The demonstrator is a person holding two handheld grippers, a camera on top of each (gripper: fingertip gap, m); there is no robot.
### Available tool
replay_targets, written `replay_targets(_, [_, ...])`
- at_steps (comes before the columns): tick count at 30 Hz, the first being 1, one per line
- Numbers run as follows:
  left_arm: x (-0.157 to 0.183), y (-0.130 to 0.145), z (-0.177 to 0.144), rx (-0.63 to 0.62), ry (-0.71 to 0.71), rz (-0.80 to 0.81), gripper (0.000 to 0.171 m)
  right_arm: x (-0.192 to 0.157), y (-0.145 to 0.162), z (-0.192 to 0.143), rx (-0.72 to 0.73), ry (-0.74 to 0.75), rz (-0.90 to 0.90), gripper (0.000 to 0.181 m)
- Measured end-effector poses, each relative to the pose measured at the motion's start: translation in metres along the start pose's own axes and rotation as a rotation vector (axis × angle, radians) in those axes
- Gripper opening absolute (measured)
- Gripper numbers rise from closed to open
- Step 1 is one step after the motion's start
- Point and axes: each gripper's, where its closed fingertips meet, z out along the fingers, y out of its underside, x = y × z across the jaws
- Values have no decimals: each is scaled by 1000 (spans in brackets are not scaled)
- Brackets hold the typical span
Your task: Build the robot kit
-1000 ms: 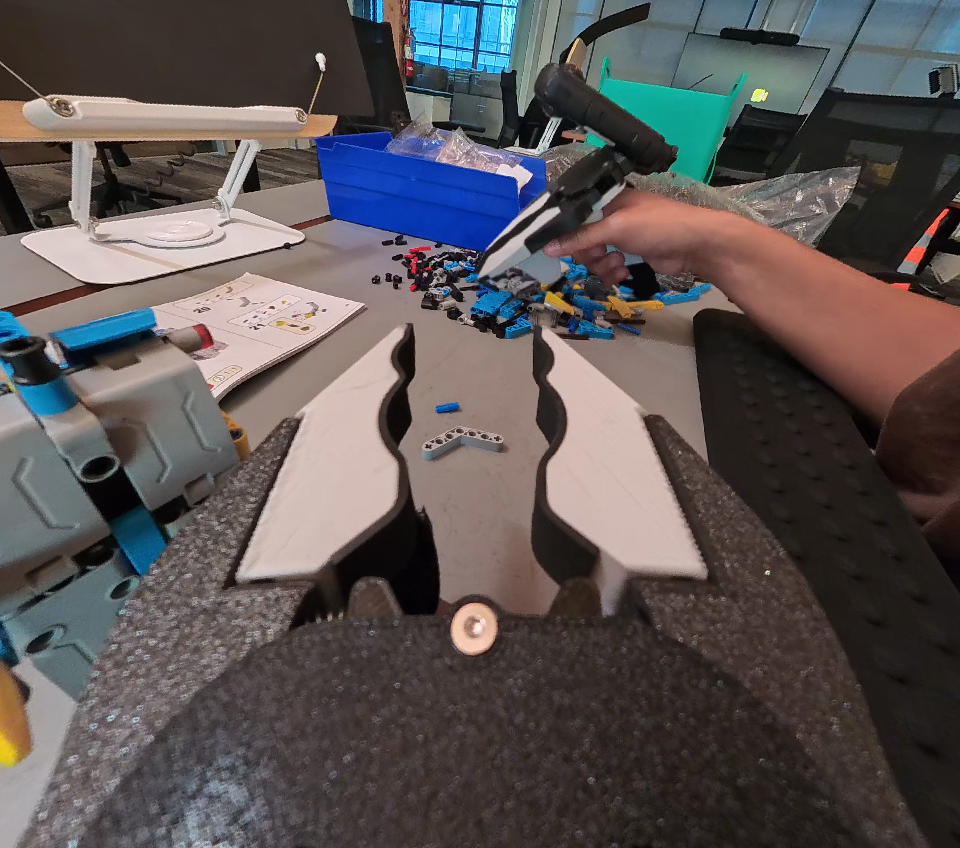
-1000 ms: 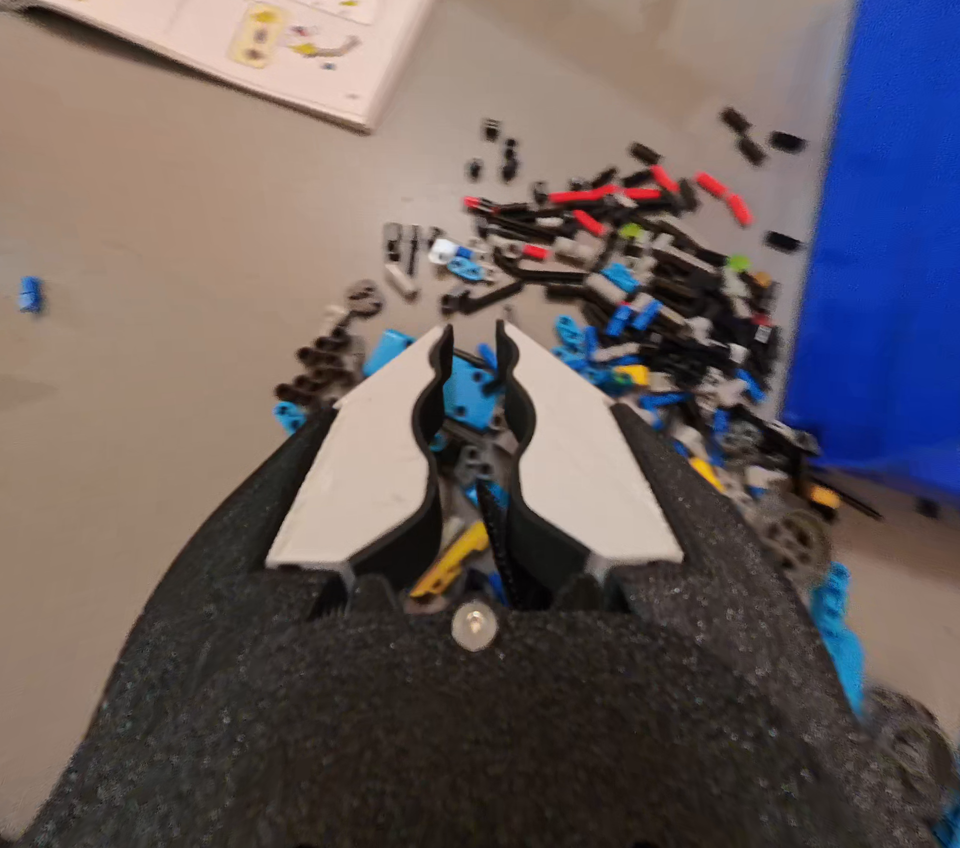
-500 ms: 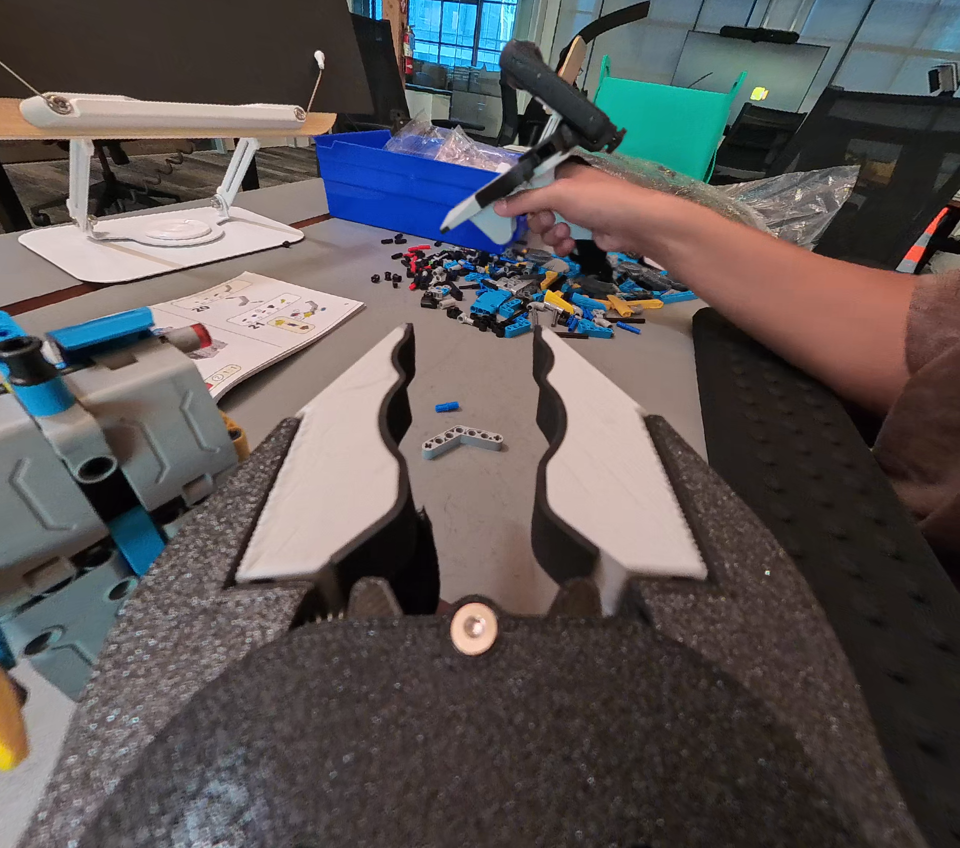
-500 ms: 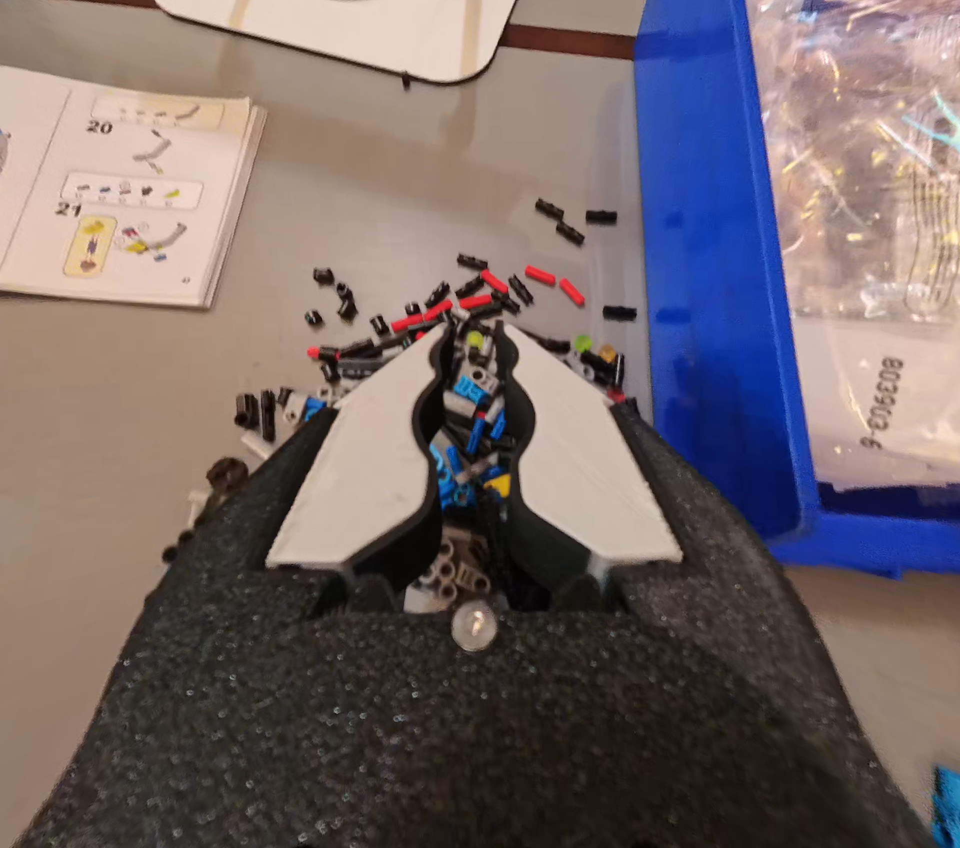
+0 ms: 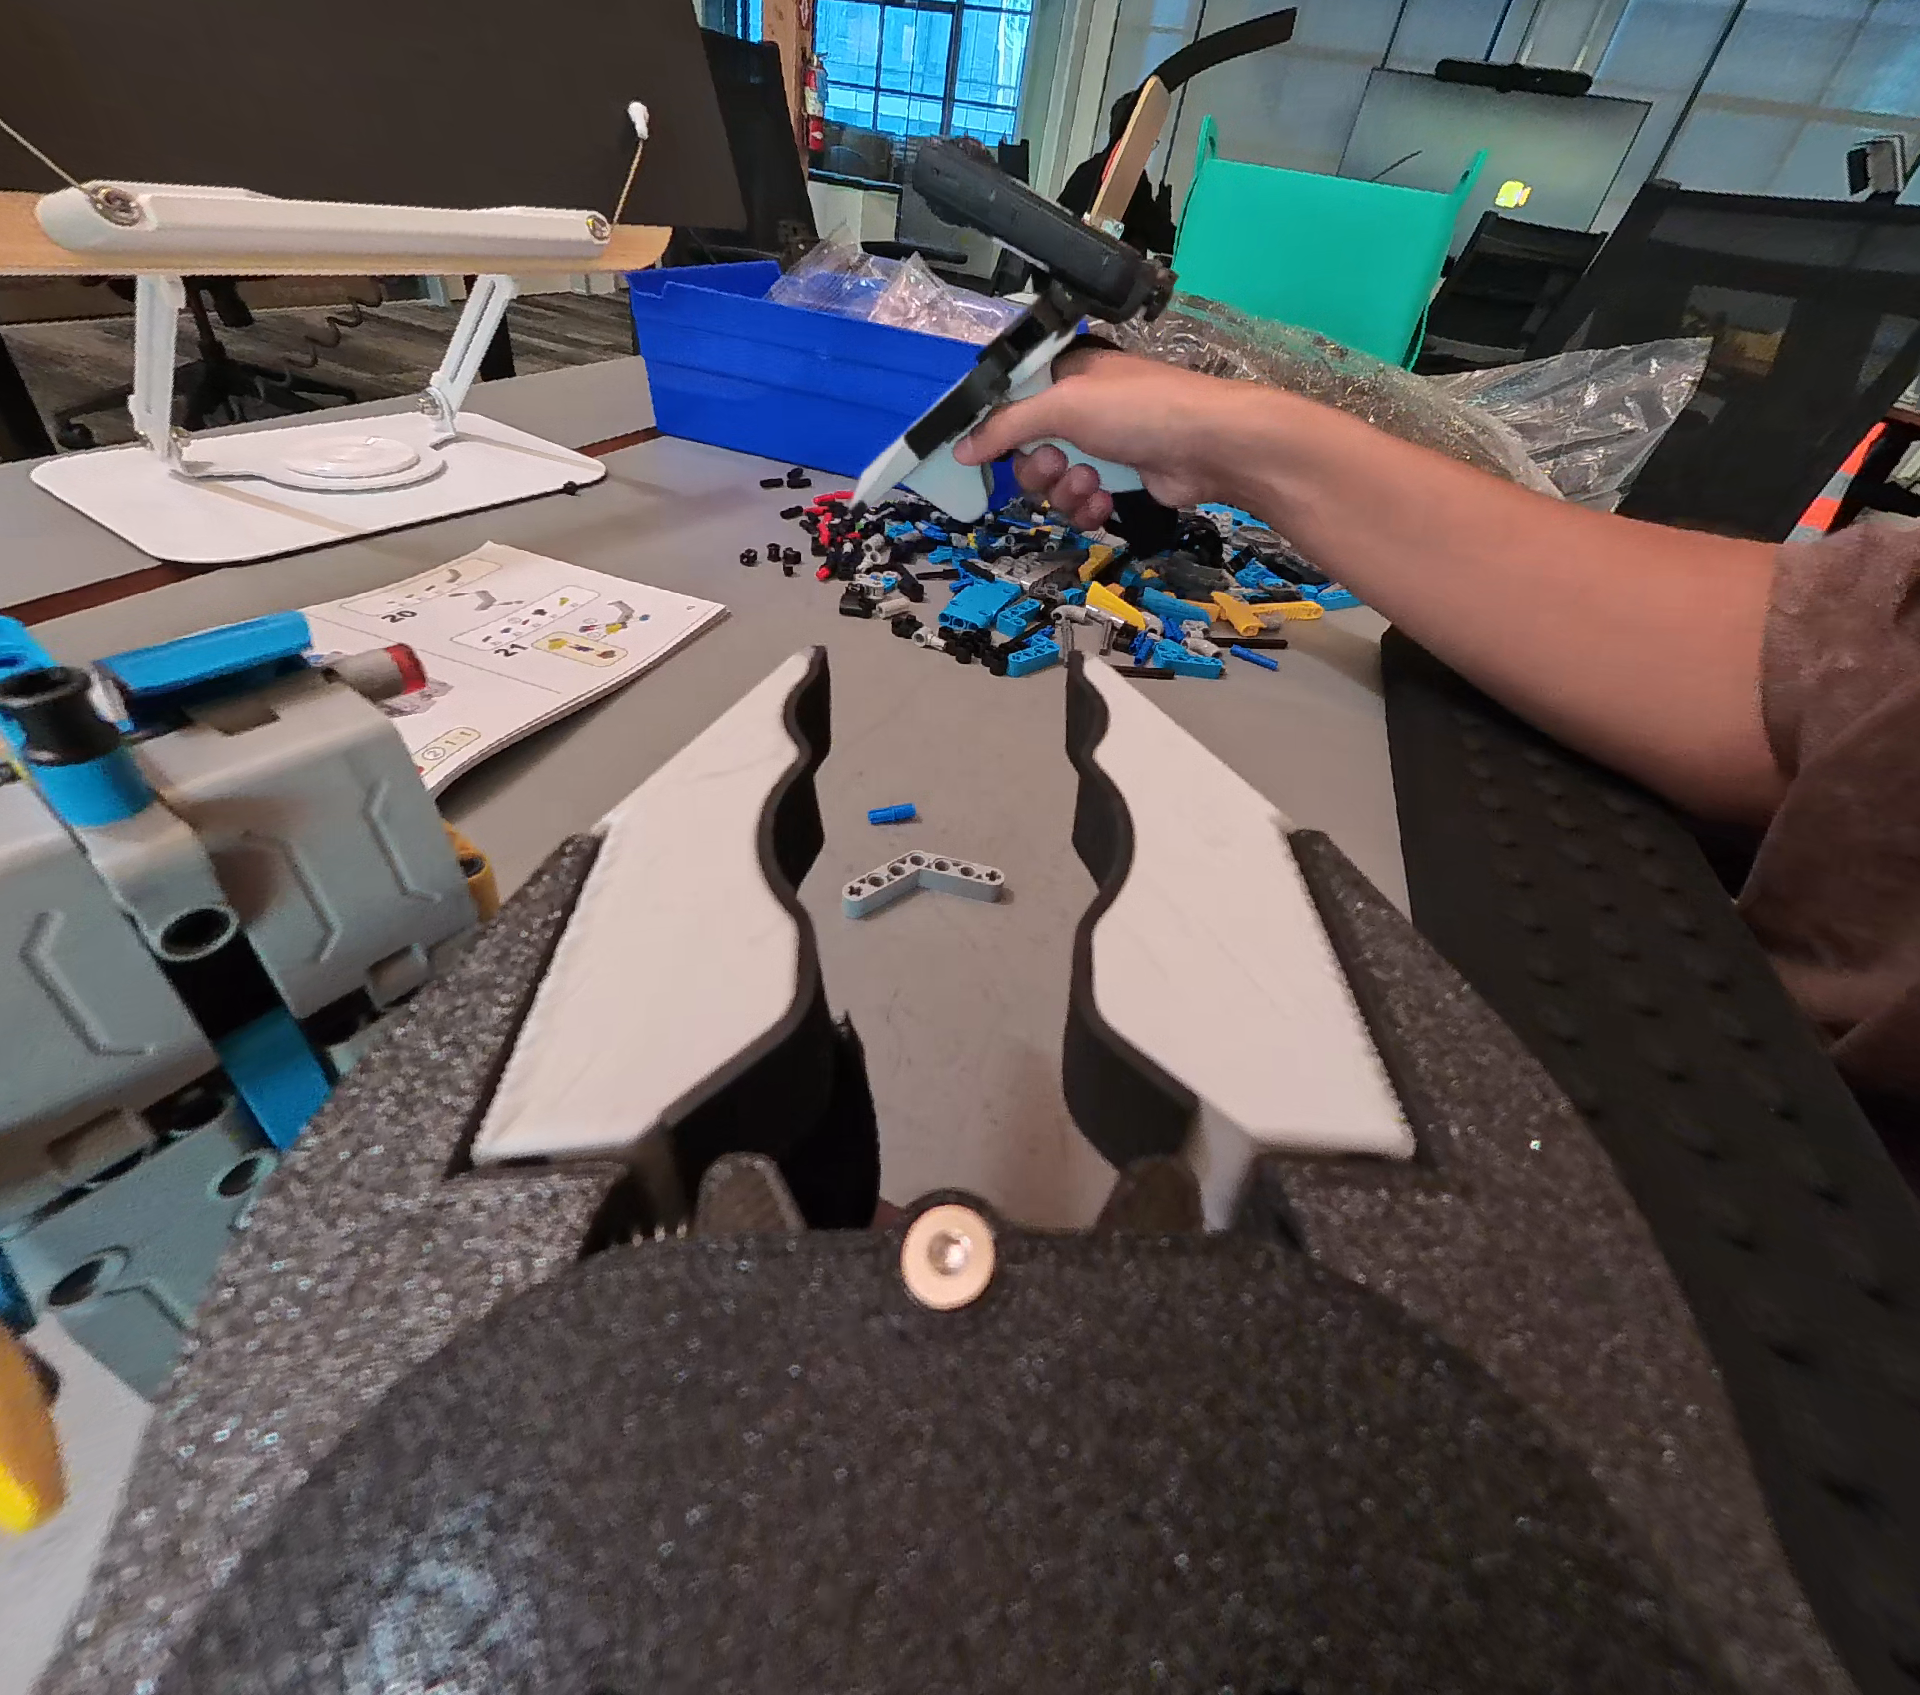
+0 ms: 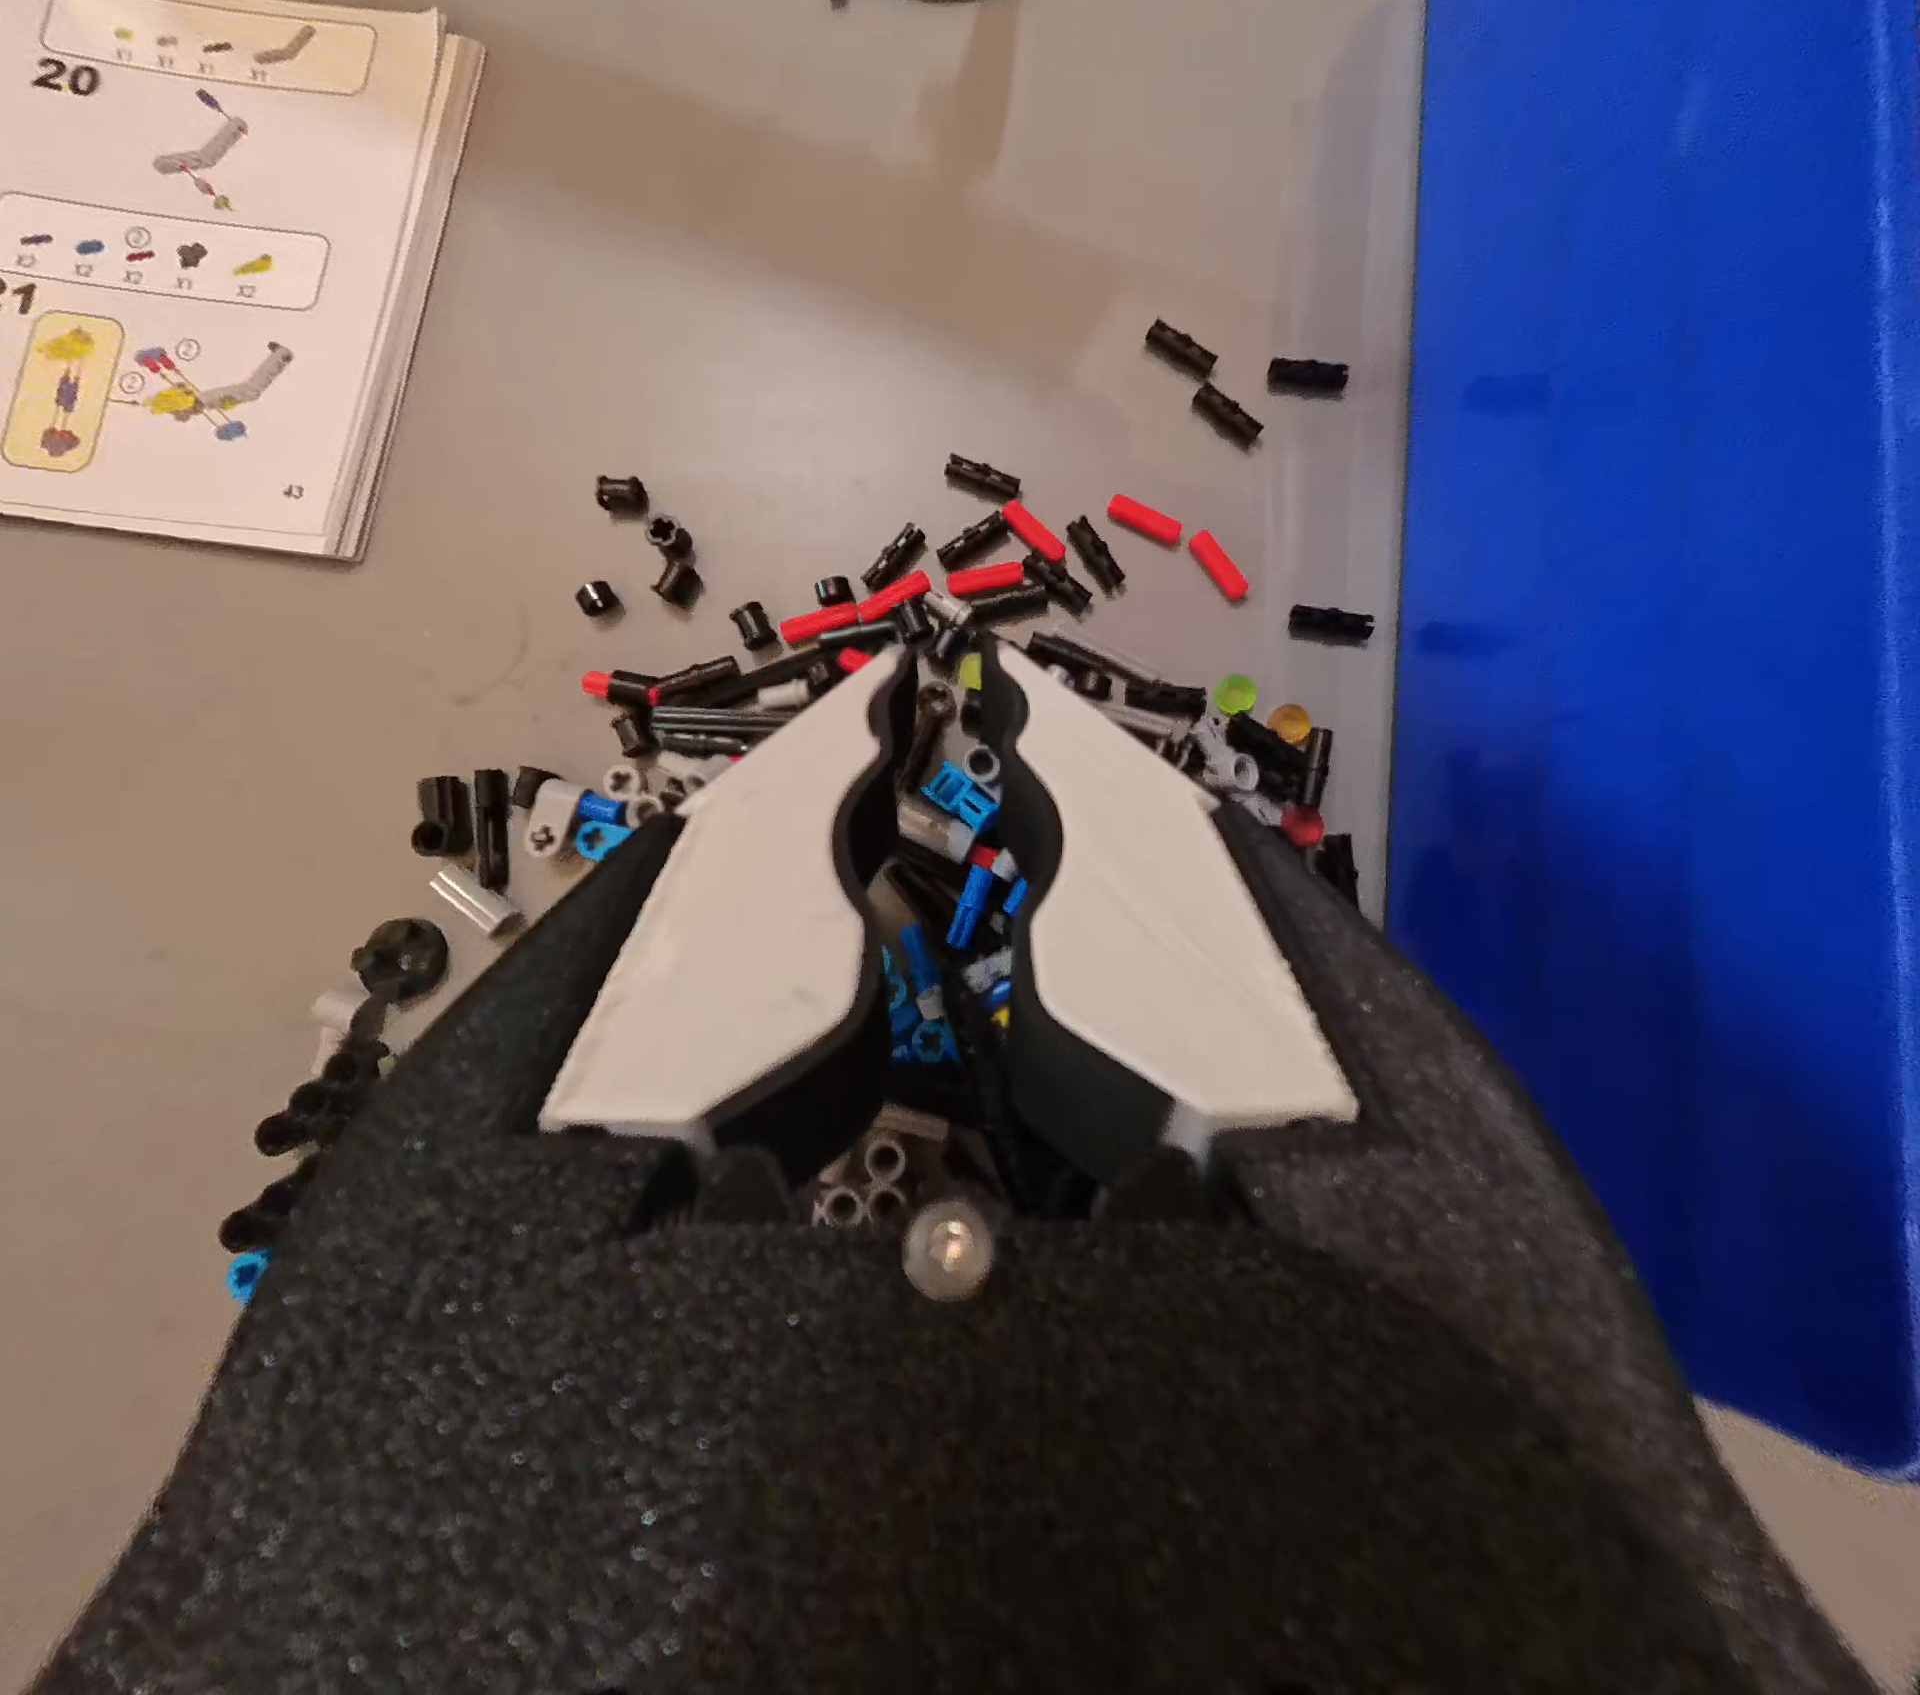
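While left claw (image 5: pixel 948 689) gapes empty over grey angled plastic beam (image 5: pixel 923 883) just ahead, right claw (image 6: pixel 951 653), barely parted, tips at pile of small black, red, blue plastic pins (image 6: pixel 727 695).

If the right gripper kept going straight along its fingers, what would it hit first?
Probably the black and red pins at the brick pile's far edge, just beyond the right gripper; depth is unclear.

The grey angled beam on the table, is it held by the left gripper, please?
No, the grey angled beam lies loose on the table between the open fingers of the left gripper, touching neither.
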Motion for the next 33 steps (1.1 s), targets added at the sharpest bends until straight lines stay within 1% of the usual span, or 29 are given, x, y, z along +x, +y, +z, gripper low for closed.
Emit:
replay_targets(8, [0, 0, 0, 0, 1, 1, 46, 5, 5, 8, -26, 3, -6, 10])
replay_targets(11, [0, 0, 0, -1, 1, 1, 45, 8, 6, 10, -32, 18, -26, 3])
replay_targets(17, [1, 0, 0, 0, 1, 3, 45, 9, 7, 6, -20, -17, 1, 0])
replay_targets(19, [1, 0, 0, 0, 1, 4, 46, 7, 3, -2, 9, -27, 5, 0])
replay_targets(22, [1, 0, 0, 0, 1, 3, 45, -2, -12, -20, 102, -69, 25, 0])
replay_targets(23, [1, 0, 0, 0, 1, 3, 45, -6, -17, -26, 139, -96, 38, 0])
replay_targets(26, [1, 0, 0, 1, 2, 4, 45, -26, -32, -40, 232, -246, 90, 0])
replay_targets(27, [1, 0, 0, 3, 3, 4, 46, -24, -30, -38, 221, -237, 97, 0])
replay_targets(30, [1, 0, -1, 1, 5, -1, 45, -1, -14, -23, 131, -48, 14, 1])
replay_targets(32, [0, 0, -1, 0, 4, -1, 45, 4, -6, -13, 80, 6, 2, 13])
replay_targets(33, [1, 0, -1, 0, 4, 0, 45, 7, -4, -9, 62, 20, 6, 13])
